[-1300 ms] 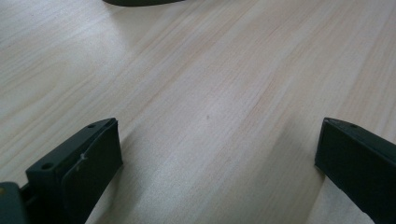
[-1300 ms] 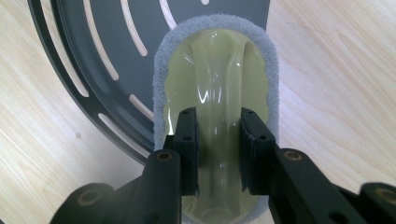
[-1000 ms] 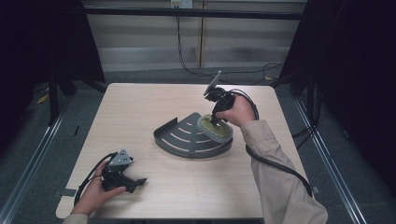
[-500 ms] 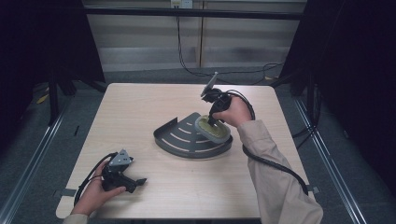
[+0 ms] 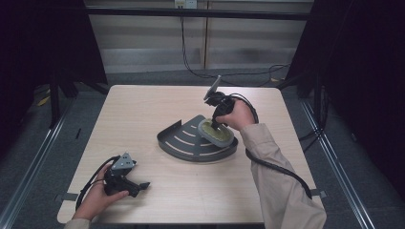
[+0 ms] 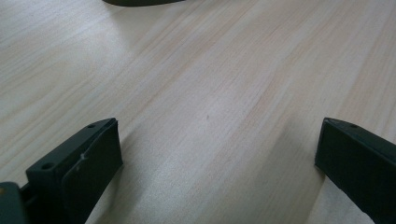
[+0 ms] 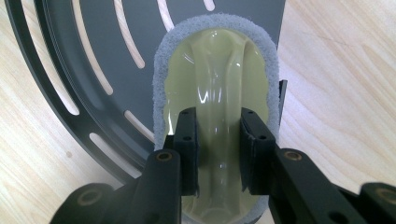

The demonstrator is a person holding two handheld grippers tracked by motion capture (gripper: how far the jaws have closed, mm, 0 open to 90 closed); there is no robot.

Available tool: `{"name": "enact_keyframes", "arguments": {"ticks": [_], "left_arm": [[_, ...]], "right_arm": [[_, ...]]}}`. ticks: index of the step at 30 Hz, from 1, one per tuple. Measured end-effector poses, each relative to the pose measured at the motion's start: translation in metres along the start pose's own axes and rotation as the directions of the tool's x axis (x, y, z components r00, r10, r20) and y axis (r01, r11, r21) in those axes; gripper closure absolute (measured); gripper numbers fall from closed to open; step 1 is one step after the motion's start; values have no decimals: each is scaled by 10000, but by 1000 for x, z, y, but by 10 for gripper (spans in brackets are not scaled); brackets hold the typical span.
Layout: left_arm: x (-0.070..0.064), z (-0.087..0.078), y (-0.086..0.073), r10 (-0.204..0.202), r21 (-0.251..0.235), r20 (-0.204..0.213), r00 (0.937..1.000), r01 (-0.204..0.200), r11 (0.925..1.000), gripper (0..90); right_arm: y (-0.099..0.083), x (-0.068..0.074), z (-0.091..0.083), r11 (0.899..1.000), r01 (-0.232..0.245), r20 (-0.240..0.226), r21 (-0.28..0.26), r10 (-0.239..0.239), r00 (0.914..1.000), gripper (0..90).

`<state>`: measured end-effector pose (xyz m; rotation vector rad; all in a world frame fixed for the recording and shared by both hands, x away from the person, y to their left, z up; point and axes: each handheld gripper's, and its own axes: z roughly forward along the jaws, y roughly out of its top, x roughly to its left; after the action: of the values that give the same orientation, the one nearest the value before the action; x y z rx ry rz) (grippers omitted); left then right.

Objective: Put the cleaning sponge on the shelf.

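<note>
On the dark slotted rack (image 5: 184, 140), at its right corner, sits the scrub pad (image 7: 217, 79); right gripper (image 7: 218, 151) jaws clamped on its handle ridge, likely for lifting; left gripper (image 5: 125, 180) parked near-left of rack on bench (image 5: 143, 109), jaws apart.

rack (image 5: 184, 143): dark quarter-round slotted shelf, the one obstacle at mid-table.
rack back walls: raised along its straight edges, blocking a low approach from beyond.
rack right part: taken by the scrubbing pad (image 5: 216, 133) and right gripper (image 5: 217, 125).
table (image 5: 143, 109): bare wood left of, behind and in front of rack; left gripper (image 5: 138, 185) rests near front.
</note>
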<state>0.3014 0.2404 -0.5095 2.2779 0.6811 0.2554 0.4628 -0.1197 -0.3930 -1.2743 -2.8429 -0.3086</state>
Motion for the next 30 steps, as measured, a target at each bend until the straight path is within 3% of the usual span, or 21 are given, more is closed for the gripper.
{"name": "enact_keyframes", "arguments": {"ticks": [30], "left_arm": [[0,0,0,0,0,10,10000,0,10000,1]], "right_arm": [[-8,-1,16,10000,-66,-128,52,67,9999,711]]}}
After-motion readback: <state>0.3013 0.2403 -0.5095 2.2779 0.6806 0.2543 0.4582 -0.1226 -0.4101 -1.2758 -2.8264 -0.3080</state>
